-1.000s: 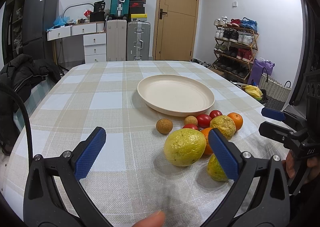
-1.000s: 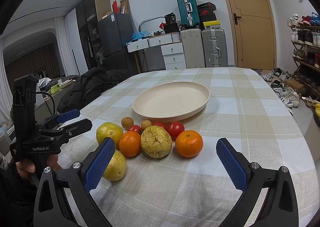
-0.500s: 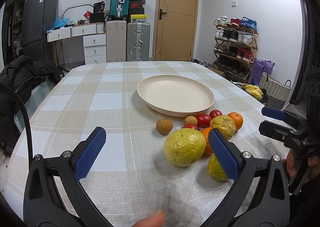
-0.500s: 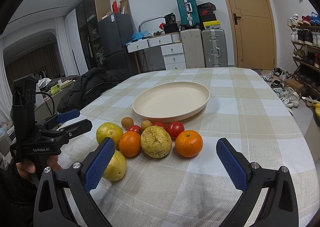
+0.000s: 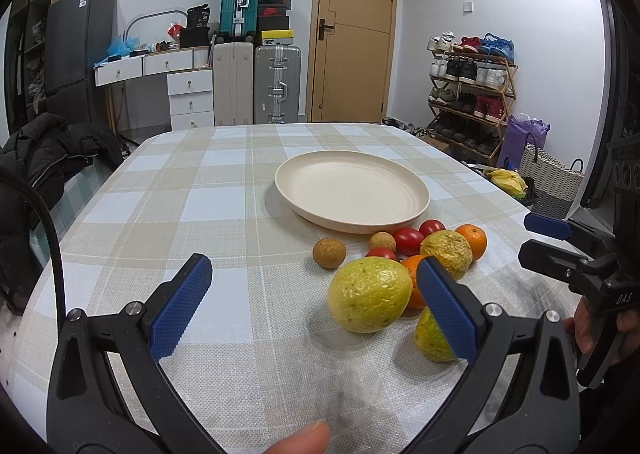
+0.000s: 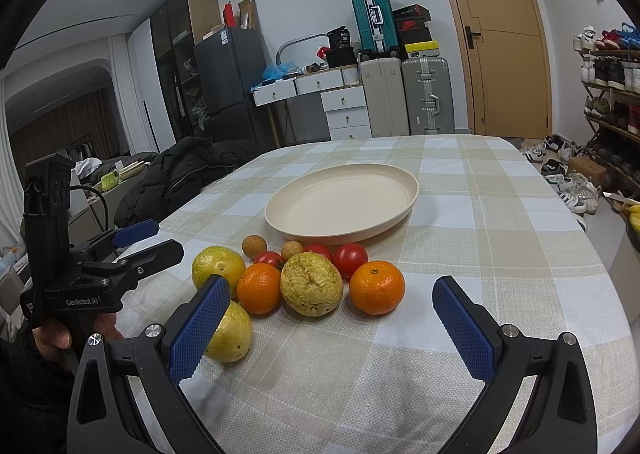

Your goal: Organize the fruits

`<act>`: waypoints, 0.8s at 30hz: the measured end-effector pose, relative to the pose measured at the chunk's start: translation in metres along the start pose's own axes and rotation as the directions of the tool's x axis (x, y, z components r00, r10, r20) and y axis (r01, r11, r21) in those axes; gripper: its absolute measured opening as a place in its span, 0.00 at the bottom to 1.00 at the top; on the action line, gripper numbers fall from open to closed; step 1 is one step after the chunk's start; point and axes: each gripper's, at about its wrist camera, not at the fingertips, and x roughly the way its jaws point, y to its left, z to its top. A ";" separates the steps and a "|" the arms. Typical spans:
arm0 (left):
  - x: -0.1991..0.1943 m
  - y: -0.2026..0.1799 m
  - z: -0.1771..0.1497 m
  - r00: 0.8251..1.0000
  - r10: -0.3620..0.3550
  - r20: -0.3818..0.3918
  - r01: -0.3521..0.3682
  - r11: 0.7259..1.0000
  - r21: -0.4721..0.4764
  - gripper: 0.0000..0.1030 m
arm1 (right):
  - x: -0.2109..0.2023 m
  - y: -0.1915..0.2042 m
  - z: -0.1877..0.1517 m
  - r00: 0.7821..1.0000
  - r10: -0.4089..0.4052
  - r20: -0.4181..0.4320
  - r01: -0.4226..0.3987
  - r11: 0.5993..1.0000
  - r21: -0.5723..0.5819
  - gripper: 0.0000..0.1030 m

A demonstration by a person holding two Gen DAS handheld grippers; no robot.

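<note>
An empty cream plate (image 5: 352, 189) (image 6: 340, 197) sits mid-table. In front of it lies a cluster of fruit: yellow-green passion fruits (image 5: 369, 294) (image 6: 311, 284), oranges (image 6: 377, 286) (image 5: 472, 241), red tomatoes (image 5: 408, 241) (image 6: 350, 259) and small brown longans (image 5: 329, 252) (image 6: 254, 246). My left gripper (image 5: 316, 306) is open and empty, just short of the nearest yellow fruit. My right gripper (image 6: 328, 326) is open and empty, just in front of the cluster; it also shows at the right of the left wrist view (image 5: 552, 242).
The table carries a beige and blue checked cloth (image 5: 208, 205). A black jacket (image 5: 48, 157) lies off the left edge. Suitcases (image 5: 276, 85), drawers, a door and a shoe rack (image 5: 468, 93) stand beyond the table.
</note>
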 end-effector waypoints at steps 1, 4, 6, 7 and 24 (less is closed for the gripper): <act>0.000 0.000 0.000 1.000 0.000 0.000 0.000 1.000 0.000 0.99 | 0.000 0.000 0.000 1.000 -0.001 0.000 0.001 1.000 0.000 1.00; 0.000 0.000 0.000 1.000 -0.001 0.000 0.001 1.000 0.001 0.99 | 0.000 0.000 0.000 1.000 0.000 0.001 0.000 1.000 0.000 1.00; 0.000 0.000 0.000 1.000 0.000 0.000 0.000 1.000 0.003 0.99 | 0.000 0.000 0.000 1.000 0.000 0.000 0.000 1.000 0.000 1.00; 0.000 0.000 0.000 1.000 0.001 0.000 -0.001 1.000 0.002 0.99 | 0.000 0.000 0.000 1.000 0.000 0.000 0.000 1.000 -0.001 1.00; -0.001 -0.002 0.002 1.000 0.003 0.000 -0.003 1.000 0.006 0.99 | 0.000 0.000 0.000 1.000 -0.006 -0.004 0.006 1.000 -0.006 1.00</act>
